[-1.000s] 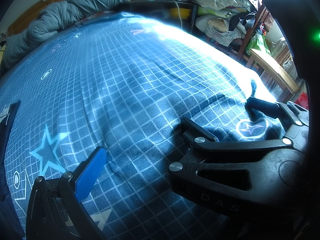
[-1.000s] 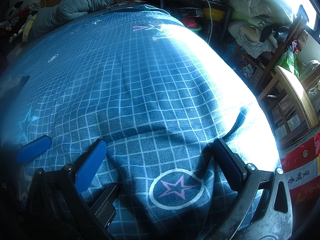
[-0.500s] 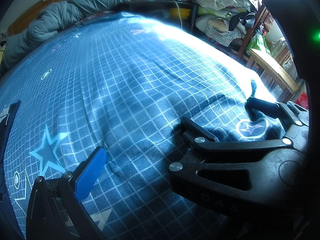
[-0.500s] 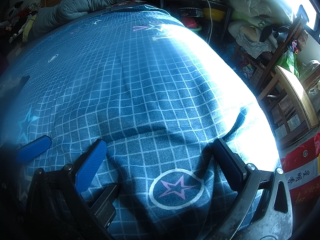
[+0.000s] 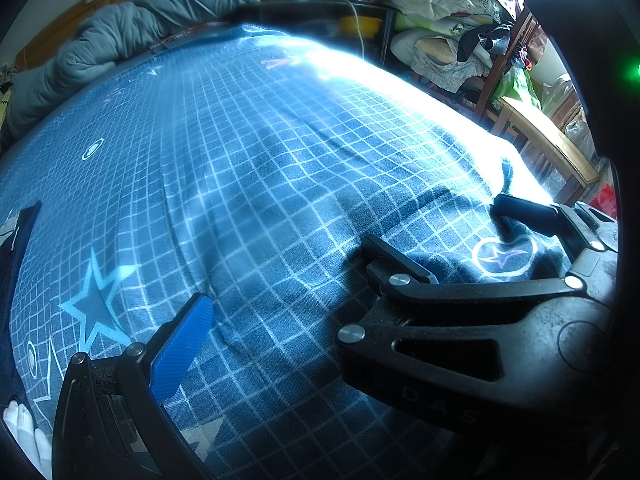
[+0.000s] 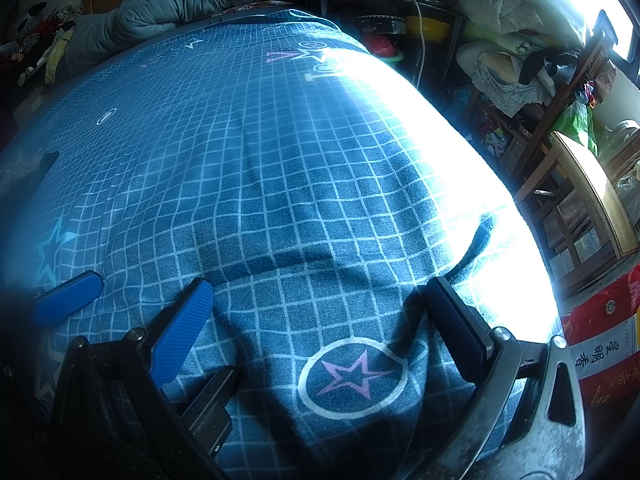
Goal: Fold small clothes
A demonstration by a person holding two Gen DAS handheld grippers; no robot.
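Item: blue grid-print bedsheet [image 6: 280, 200], covering the bed. Both hand-held grippers, left [image 5: 280, 312] and right [image 6: 316, 320], spread wide over it, holding nothing. No small garment identifiable. Risk: jaws closing here could pinch sheet instead of clothing.

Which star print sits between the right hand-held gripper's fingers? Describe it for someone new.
Start from the blue grid-patterned bed sheet that fills the view, then drop to the near edge by the right hand-held gripper. Between its open fingers lies the circled star: a pink outline star inside a white ring, unlike the pale blue, unringed star at far left.
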